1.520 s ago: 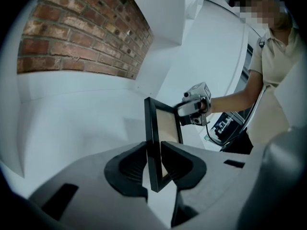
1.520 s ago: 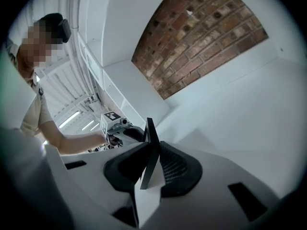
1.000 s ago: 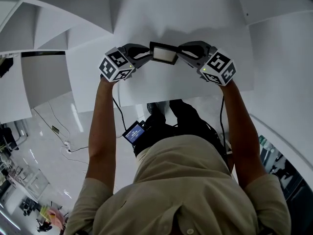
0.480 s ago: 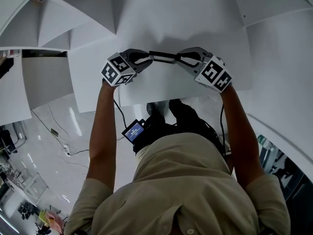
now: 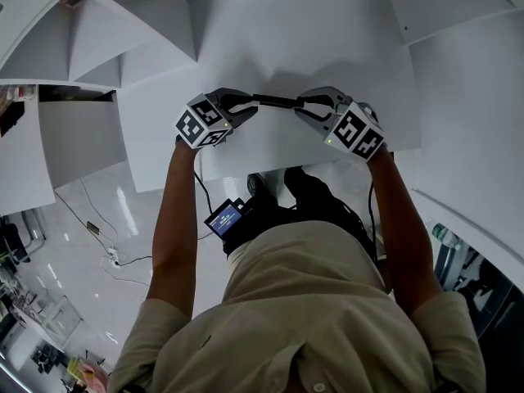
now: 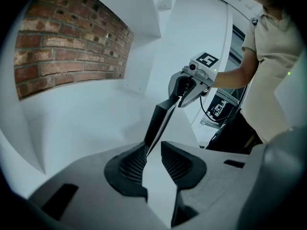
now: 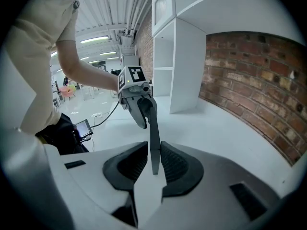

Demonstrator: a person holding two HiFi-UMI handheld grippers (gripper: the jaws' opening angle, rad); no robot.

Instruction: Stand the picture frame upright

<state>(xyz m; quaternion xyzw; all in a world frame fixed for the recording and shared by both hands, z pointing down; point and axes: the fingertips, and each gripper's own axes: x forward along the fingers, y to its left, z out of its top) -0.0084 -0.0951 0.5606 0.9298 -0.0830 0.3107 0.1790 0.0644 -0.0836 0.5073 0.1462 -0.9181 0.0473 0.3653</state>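
Observation:
The black picture frame [image 5: 276, 101] stands on edge over the white table [image 5: 327, 39]; from above it shows only as a thin dark line between my two grippers. Whether its lower edge touches the table I cannot tell. My left gripper [image 5: 248, 105] is at its left end. In the left gripper view that end of the frame [image 6: 160, 116] lies against one pad [image 6: 134, 162], with a strip of table showing beside the other. My right gripper [image 5: 304, 105] is at the right end. Its jaws have just been opening, and the frame [image 7: 153, 138] sits between pads standing just off its faces.
White shelf units [image 5: 123, 47] flank the table on the left and a white panel [image 5: 467, 72] on the right. A brick wall [image 7: 259, 75] backs the table. The person's body and a small device with a lit screen [image 5: 225, 219] are below the table's near edge.
The frame has turned from leaning with its pale face up to standing edge-on. Both grippers have shifted a little toward the table's near edge.

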